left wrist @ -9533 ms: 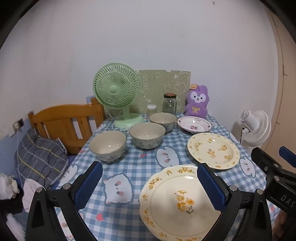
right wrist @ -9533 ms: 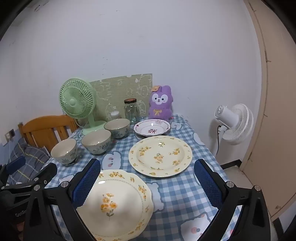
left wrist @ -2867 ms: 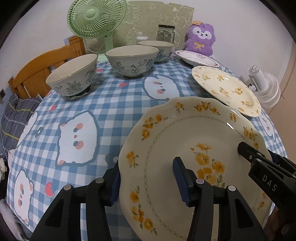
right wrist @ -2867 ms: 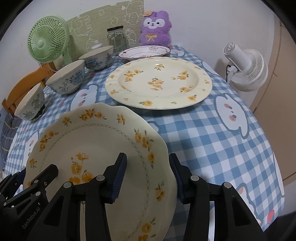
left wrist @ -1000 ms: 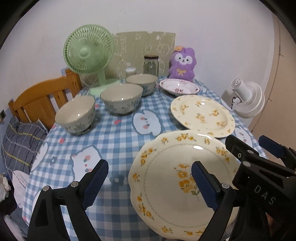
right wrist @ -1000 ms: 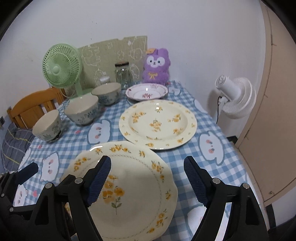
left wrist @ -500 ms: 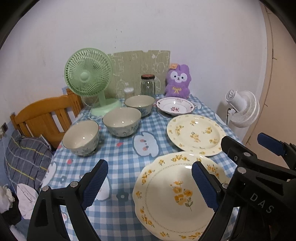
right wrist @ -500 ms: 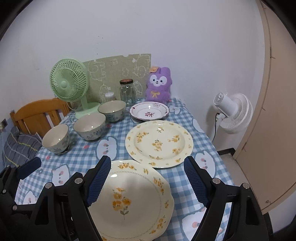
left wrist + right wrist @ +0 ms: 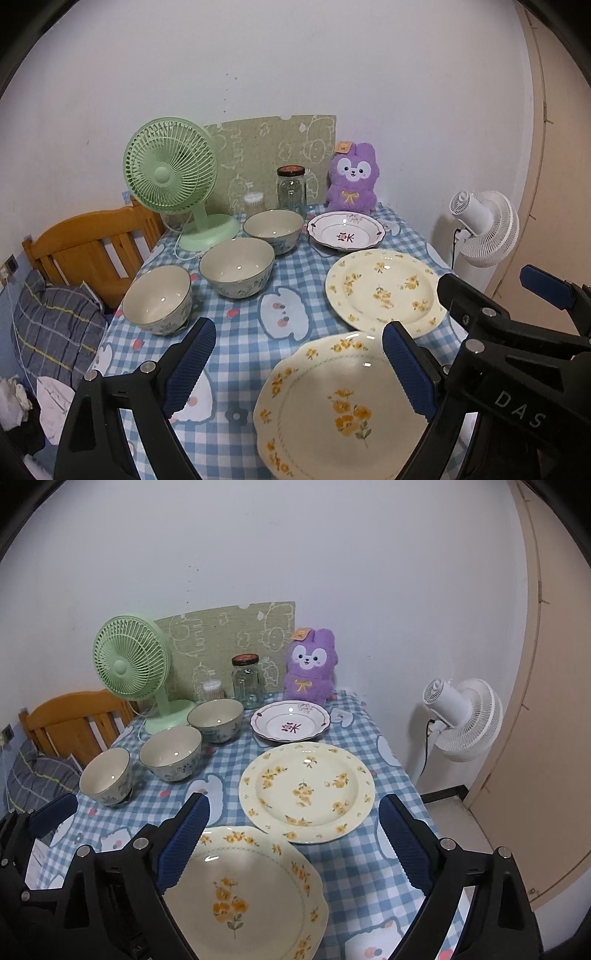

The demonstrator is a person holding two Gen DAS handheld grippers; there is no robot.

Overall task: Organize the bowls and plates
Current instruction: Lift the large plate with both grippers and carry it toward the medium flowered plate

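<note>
A scalloped cream plate with yellow flowers (image 9: 343, 410) (image 9: 247, 893) lies at the table's near edge. Beyond it lies a round cream flowered plate (image 9: 384, 288) (image 9: 306, 786), then a small white plate with a maroon rim (image 9: 345, 232) (image 9: 290, 722). Three floral bowls stand in a diagonal row on the left: near (image 9: 157, 299) (image 9: 105, 775), middle (image 9: 236, 266) (image 9: 170, 752), far (image 9: 272, 229) (image 9: 215, 718). My left gripper (image 9: 299, 365) is open and empty above the near edge. My right gripper (image 9: 293, 843) is open and empty beside it, over the scalloped plate.
The table has a blue checked cloth (image 9: 240, 339). At the back stand a green desk fan (image 9: 171, 177), a glass jar (image 9: 291, 192) and a purple plush rabbit (image 9: 352, 177). A wooden chair (image 9: 88, 240) is on the left, a white floor fan (image 9: 461, 716) on the right.
Both grippers let go of the scalloped plate, opened wide and drew back and up from the table. The plate lies flat at the near edge.
</note>
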